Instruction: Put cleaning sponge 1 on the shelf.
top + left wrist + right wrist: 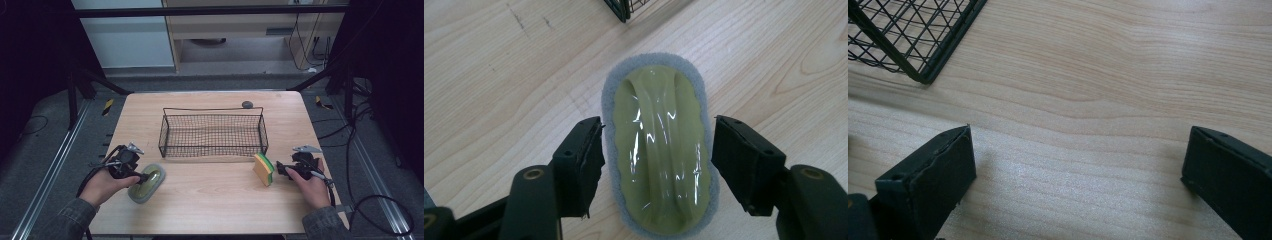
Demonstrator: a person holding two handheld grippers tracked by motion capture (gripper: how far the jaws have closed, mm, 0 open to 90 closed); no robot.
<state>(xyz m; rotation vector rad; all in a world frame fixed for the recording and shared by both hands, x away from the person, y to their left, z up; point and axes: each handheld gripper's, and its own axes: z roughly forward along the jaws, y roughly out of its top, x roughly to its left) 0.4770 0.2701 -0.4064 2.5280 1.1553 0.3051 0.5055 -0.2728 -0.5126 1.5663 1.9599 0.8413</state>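
Note:
An oval scrubber with a grey sponge base and a glossy olive-green top (656, 150) lies flat on the wooden table (210, 200) at the front left (146, 183). My left gripper (656, 145) straddles it, one black jaw on each long side, right at the grey edge without visibly squeezing it. A yellow sponge with a green layer (263, 169) stands on edge at the front right. My right gripper (280, 169) sits just to its right, near the table top. In the right gripper view its jaws (1078, 150) stand wide open over bare wood.
A black wire basket (165, 131) stands in the middle of the table, its corner showing in the left gripper view (621, 10) and the right gripper view (923, 50). A small dark grey object (247, 104) rests at the far edge behind it.

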